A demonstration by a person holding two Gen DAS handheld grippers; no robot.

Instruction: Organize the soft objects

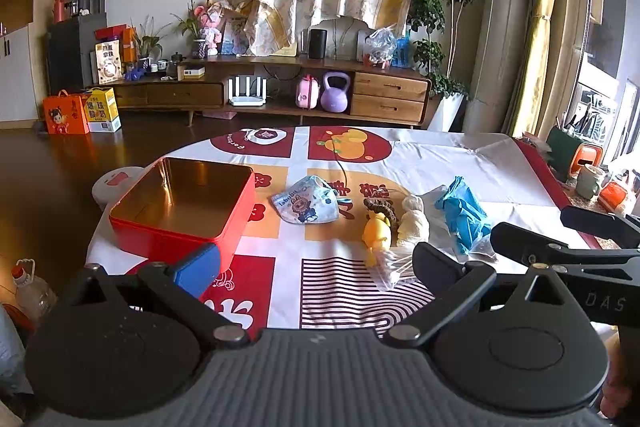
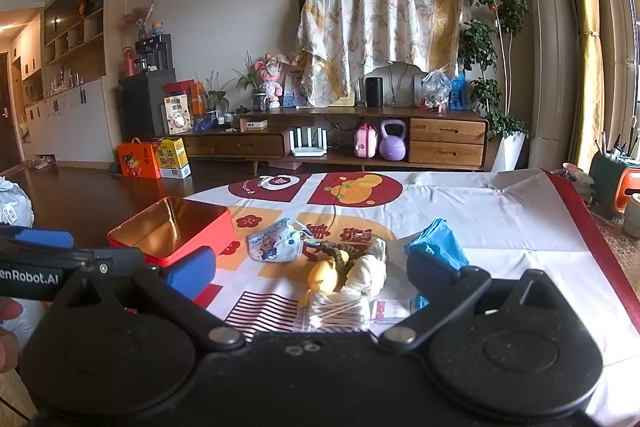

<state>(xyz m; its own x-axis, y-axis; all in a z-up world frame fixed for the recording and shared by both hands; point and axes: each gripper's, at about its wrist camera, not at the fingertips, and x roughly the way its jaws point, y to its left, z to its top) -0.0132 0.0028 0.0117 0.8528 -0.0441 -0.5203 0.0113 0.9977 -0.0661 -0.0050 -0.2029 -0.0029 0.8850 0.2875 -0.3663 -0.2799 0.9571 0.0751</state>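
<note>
An open red tin box point(image 1: 182, 211) with a gold inside sits at the table's left; it also shows in the right wrist view point(image 2: 172, 233). Beside it lie a child's face mask point(image 1: 306, 205) point(image 2: 276, 241), a yellow soft toy point(image 1: 376, 233) point(image 2: 324, 275), a cream cloth bundle point(image 1: 412, 223) point(image 2: 368, 271), a brown hair tie point(image 1: 380, 207), a blue glove point(image 1: 462, 213) point(image 2: 438, 243) and a bag of cotton swabs point(image 2: 336, 313). My left gripper point(image 1: 316, 263) is open and empty, above the table's near edge. My right gripper point(image 2: 312, 267) is open and empty, above the swabs.
The table wears a white and red patterned cloth point(image 1: 440, 159). A small white packet point(image 2: 390, 309) lies by the swabs. A white stool point(image 1: 116, 181) stands left of the table, a plastic bottle point(image 1: 32, 291) on the floor. A TV cabinet point(image 1: 280, 91) lines the far wall.
</note>
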